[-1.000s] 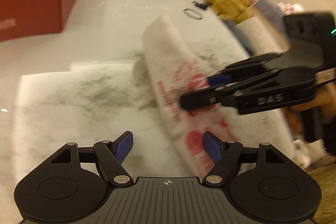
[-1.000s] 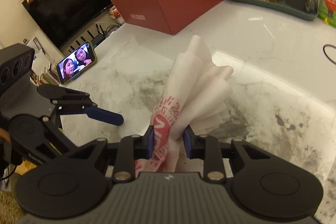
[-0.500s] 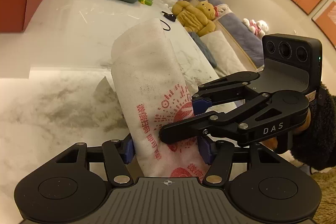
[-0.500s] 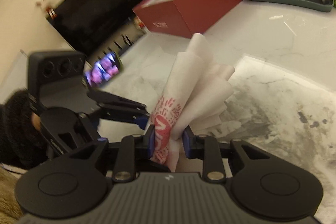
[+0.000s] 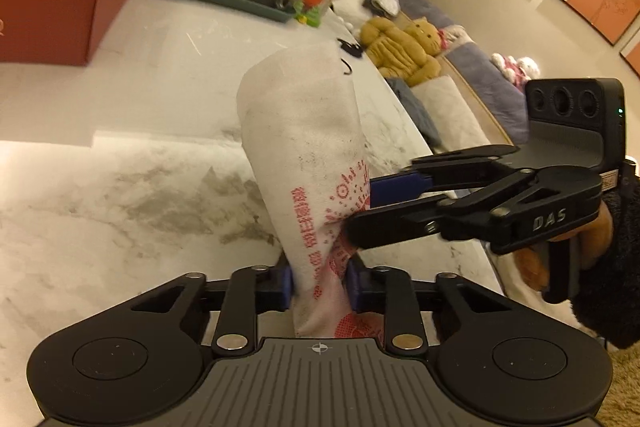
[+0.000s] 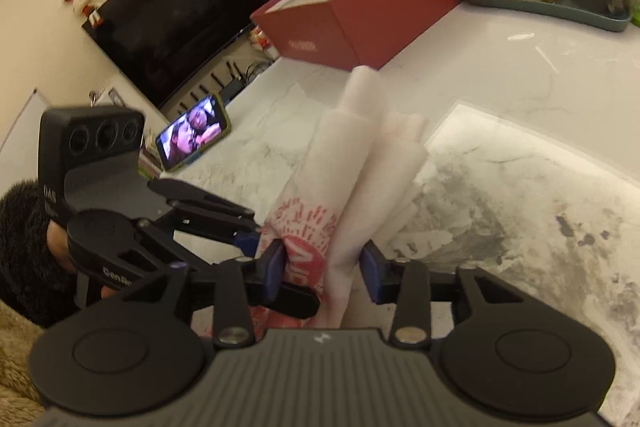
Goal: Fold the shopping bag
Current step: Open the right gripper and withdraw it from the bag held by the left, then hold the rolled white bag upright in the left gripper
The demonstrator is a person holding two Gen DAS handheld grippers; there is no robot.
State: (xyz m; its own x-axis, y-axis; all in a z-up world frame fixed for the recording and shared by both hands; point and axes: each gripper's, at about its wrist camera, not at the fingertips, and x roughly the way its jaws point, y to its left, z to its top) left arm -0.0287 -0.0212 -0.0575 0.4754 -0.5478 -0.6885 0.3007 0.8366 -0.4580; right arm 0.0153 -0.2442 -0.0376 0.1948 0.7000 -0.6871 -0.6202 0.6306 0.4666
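Since the earlier frame the left gripper has closed its fingers onto the lower end of the shopping bag, where a second ago they stood wide with nothing between them; the right gripper has just been opening, and its blue pads now stand a little apart from the bag, which still passes between them. In the left wrist view the bag rises as a white bundle from the bottom centre toward the middle of the frame, lifted over the marble worktop, with red printing and a column of red characters too small to read. The right gripper reaches in from the right edge of that frame, held by a hand in a dark fuzzy sleeve, and its side reads "DAS". In the right wrist view the left gripper comes in from the lower left, marked "DAS" and "GenRo". A red box stands at the upper centre there, and a phone with a lit screen at the left.
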